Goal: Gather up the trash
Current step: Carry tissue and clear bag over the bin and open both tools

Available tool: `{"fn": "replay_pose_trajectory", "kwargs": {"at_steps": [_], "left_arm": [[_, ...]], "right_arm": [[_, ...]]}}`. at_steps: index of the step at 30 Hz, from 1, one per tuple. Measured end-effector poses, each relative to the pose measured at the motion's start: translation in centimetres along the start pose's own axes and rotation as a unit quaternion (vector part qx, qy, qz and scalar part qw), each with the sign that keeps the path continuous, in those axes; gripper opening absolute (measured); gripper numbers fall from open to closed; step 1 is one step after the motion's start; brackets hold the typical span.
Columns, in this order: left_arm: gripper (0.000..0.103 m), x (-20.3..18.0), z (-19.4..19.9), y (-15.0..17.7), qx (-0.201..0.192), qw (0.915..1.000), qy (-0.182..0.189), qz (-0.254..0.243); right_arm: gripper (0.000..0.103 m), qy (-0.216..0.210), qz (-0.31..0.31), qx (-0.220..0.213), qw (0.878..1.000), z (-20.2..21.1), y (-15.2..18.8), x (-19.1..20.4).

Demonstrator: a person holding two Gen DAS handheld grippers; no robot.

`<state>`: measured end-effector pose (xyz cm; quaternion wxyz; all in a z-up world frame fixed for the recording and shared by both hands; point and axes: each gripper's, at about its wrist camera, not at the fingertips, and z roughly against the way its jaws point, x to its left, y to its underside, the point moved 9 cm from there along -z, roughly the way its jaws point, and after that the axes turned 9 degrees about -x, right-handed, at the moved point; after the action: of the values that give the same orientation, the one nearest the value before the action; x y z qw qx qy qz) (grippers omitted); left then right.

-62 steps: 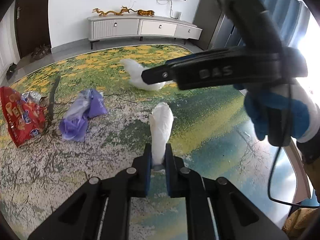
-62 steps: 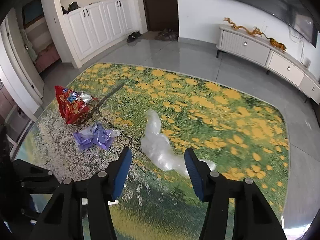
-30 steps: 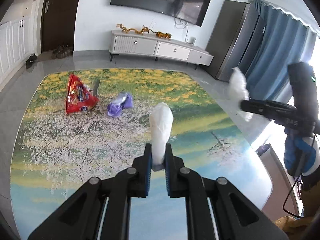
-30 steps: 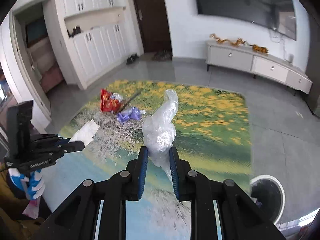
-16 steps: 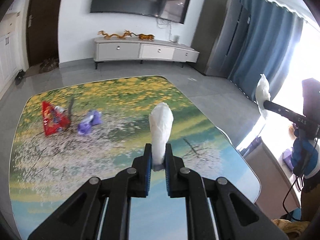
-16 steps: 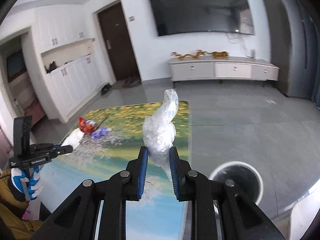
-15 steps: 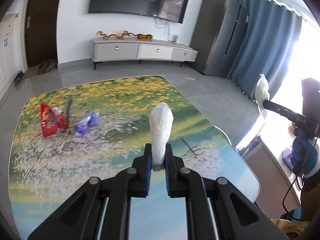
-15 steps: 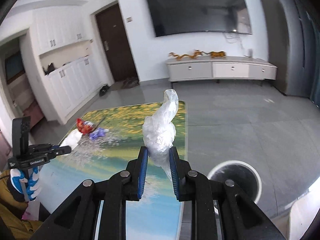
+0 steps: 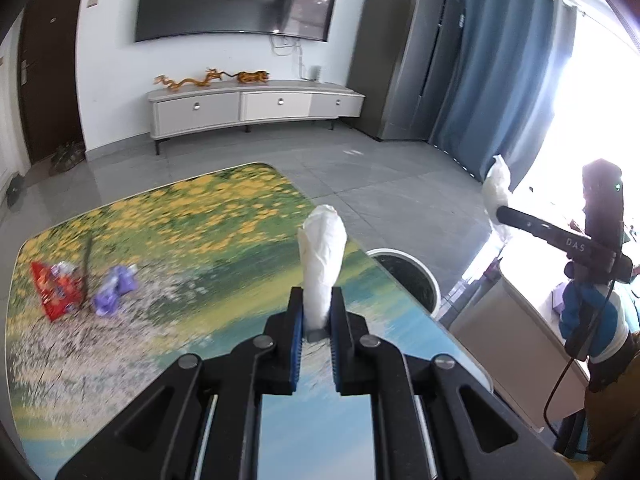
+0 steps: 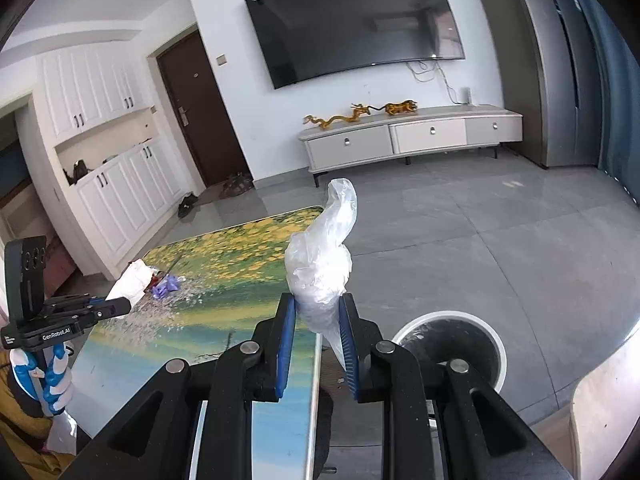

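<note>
My left gripper (image 9: 316, 320) is shut on a crumpled white tissue (image 9: 322, 256) and holds it above the table's right part. My right gripper (image 10: 316, 320) is shut on a clear plastic bag (image 10: 324, 260) and holds it past the table's edge, near the round white-rimmed trash bin (image 10: 452, 340). The bin also shows in the left wrist view (image 9: 408, 276), on the floor beside the table. A red snack bag (image 9: 54, 290) and a purple wrapper (image 9: 114, 290) lie on the table at the far left.
The table (image 9: 180, 240) has a flowery printed top. A dark stick (image 9: 86, 264) lies by the red bag. A white TV cabinet (image 9: 256, 108) stands against the far wall. Blue curtains (image 9: 500, 80) hang at right. Grey tiled floor (image 10: 480, 240) surrounds the table.
Both grippers have lifted away from the table with their loads and swung to the right toward the bin. The right gripper closed on the plastic bag earlier.
</note>
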<state>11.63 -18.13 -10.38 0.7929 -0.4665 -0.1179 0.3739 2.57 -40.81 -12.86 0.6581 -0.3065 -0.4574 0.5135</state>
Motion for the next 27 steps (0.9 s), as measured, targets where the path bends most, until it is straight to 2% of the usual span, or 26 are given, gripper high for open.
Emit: {"fn": "replay_pose_trajectory", "kwargs": {"at_steps": [13,21,27], "left_arm": [[0.011,-7.4,-6.2,-0.9,0.038,0.9978,0.045,-0.031],[0.011,-11.8,-13.4,-1.6,0.078,0.9934,0.058,-0.060],[0.011,-14.0,-20.2,-0.8,0.125,0.9888,0.063,-0.051]], "right_arm": [[0.021,0.027,-0.043,0.015,0.999,-0.7,2.1,-5.9],[0.021,0.038,-0.091,0.045,0.994,-5.0,4.2,-11.6],[0.021,0.059,-0.124,0.087,0.987,-8.4,6.8,-16.4]]}}
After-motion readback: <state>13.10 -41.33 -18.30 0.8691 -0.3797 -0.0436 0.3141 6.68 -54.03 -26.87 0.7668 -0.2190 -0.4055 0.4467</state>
